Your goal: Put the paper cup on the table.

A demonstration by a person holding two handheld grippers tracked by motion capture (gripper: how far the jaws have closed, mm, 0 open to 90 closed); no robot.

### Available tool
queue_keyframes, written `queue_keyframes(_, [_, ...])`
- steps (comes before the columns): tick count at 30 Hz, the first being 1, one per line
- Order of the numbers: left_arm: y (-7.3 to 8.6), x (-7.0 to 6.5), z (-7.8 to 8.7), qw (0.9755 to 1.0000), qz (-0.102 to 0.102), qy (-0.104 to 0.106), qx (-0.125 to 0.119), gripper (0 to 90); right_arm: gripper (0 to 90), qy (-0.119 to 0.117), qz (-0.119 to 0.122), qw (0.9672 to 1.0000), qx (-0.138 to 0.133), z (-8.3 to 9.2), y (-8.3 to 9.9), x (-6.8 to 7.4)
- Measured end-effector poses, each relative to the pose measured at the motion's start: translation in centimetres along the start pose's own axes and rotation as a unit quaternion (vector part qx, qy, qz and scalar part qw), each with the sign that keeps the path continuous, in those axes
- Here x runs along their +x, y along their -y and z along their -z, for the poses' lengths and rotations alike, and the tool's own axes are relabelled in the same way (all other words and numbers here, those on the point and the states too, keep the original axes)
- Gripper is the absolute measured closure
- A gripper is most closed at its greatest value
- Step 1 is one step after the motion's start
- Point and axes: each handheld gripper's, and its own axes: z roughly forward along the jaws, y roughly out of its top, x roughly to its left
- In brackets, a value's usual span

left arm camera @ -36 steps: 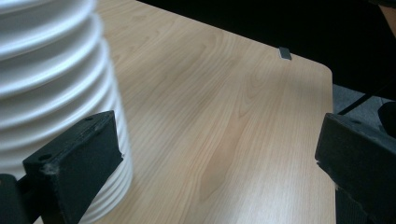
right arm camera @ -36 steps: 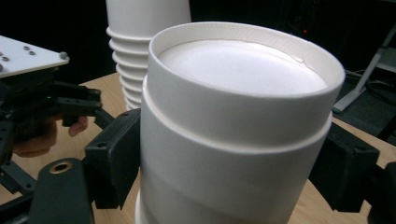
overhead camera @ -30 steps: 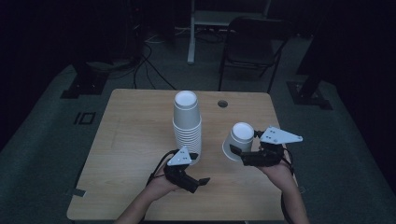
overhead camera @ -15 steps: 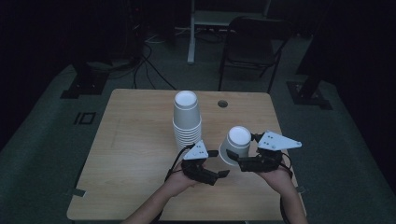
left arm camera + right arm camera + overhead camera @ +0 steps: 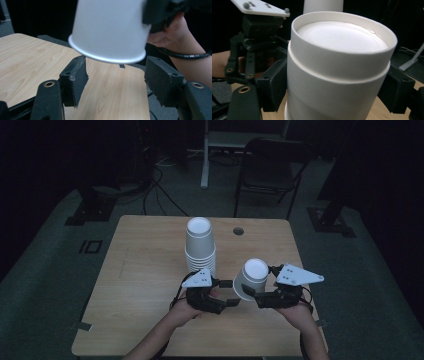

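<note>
Dark floor, cables and a chair (image 5: 267, 170) surround the wooden table (image 5: 140, 285), which takes the middle of the high view.

The right gripper (image 5: 252, 295) pinches the cups (image 5: 250, 279) by the side wall, its two pads pressed on them from both sides. They are upside down and tilted, with the closed bottom pointing to the upper right of the high view. In the right gripper view a step runs around the wall near the top (image 5: 337, 75), so I judge that at least two cups sit nested one in another.

The left gripper (image 5: 231, 294) is just left of them in the high view. Its jaws have just been closing and now stand half spread on both sides of the rolled rim (image 5: 105, 57), which hangs just above the pads in the left gripper view. The pads do not yet touch the cups.

Behind both grippers, near the centre of the high view, stands a stack (image 5: 200, 245) of the same white cups, also upside down. A round hole (image 5: 238, 231) is in the table to its right.

As I judge it, the work is to pull the cups apart. Lifting them off the table is done. What is left is for the left gripper to grip the outer cup at the rim and separate it.
</note>
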Motion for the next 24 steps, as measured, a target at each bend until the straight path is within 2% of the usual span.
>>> queue_keyframes(2, [0.0, 0.3, 0.1, 0.9997, 0.017, 0.013, -0.007, 36.7, 19.3, -0.006, 0.004, 1.0000, -0.004, 0.0, -0.1, 0.1])
queue_keyframes(5, [0.1, 0.5, 0.1, 0.9991, 0.027, 0.031, -0.009, 41.3, 19.3, -0.008, 0.011, 0.9999, -0.005, -0.1, -0.2, 0.5])
queue_keyframes(8, [0.3, 0.6, 0.3, 0.9979, 0.031, 0.054, -0.017, 50.1, 19.2, -0.011, 0.012, 0.9999, -0.005, 0.0, -0.2, 0.5])
queue_keyframes(11, [0.4, 0.6, 0.6, 0.9976, 0.021, 0.061, -0.025, 57.5, 19.2, -0.015, 0.010, 0.9998, -0.008, 0.1, -0.1, 0.5])
queue_keyframes(15, [0.4, 0.8, 0.8, 0.9953, 0.035, 0.075, -0.050, 64.8, 19.1, -0.019, 0.004, 0.9997, -0.017, 0.4, -0.1, 0.4])
queue_keyframes(21, [0.3, 1.0, 1.0, 0.9912, 0.057, 0.098, -0.068, 73.3, 19.1, -0.021, 0.002, 0.9995, -0.023, 0.6, -0.2, 0.3])
queue_keyframes(24, [0.3, 1.1, 1.3, 0.9904, 0.060, 0.097, -0.078, 80.3, 19.1, -0.022, -0.003, 0.9994, -0.025, 0.8, -0.1, 0.1])
